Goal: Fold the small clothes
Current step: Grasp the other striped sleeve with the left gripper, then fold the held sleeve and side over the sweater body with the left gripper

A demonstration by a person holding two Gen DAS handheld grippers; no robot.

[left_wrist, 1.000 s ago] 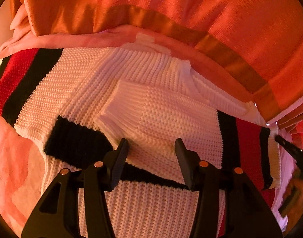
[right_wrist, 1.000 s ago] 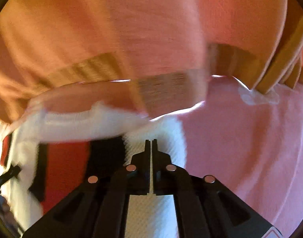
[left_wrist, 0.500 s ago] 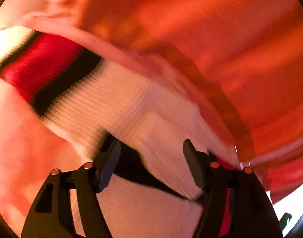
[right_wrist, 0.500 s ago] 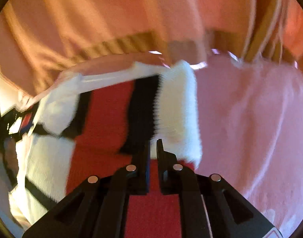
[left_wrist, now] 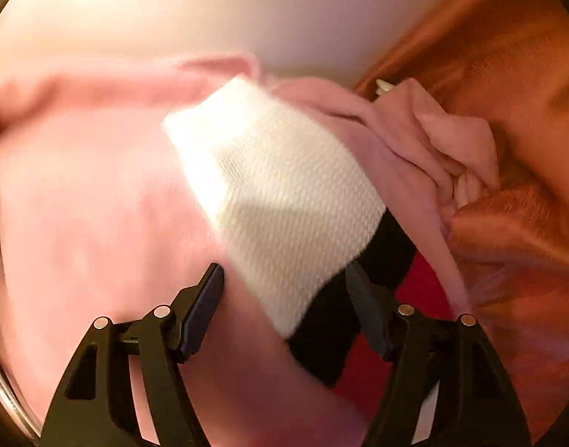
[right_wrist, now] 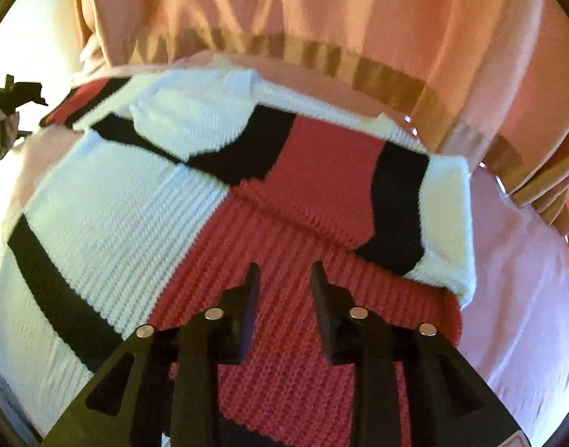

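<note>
A knitted sweater in white, black and red lies flat on a pink cloth. One sleeve is folded across its body, its white cuff at the right. My right gripper hovers over the red knit; its jaws are opening and nothing is between them. In the left wrist view the other sleeve, white with a black and a red band, lies stretched out on the pink cloth. My left gripper straddles it with jaws closing, the pads clear of the knit.
A person's orange garment fills the far side of the right wrist view and the right side of the left one. The pink cloth bunches into folds beside the sleeve. A pale bright surface lies beyond.
The right gripper, shut over white knit before, has opened and slid left over the red body. The left gripper swung and rolled from the sweater's body out to the outstretched sleeve.
</note>
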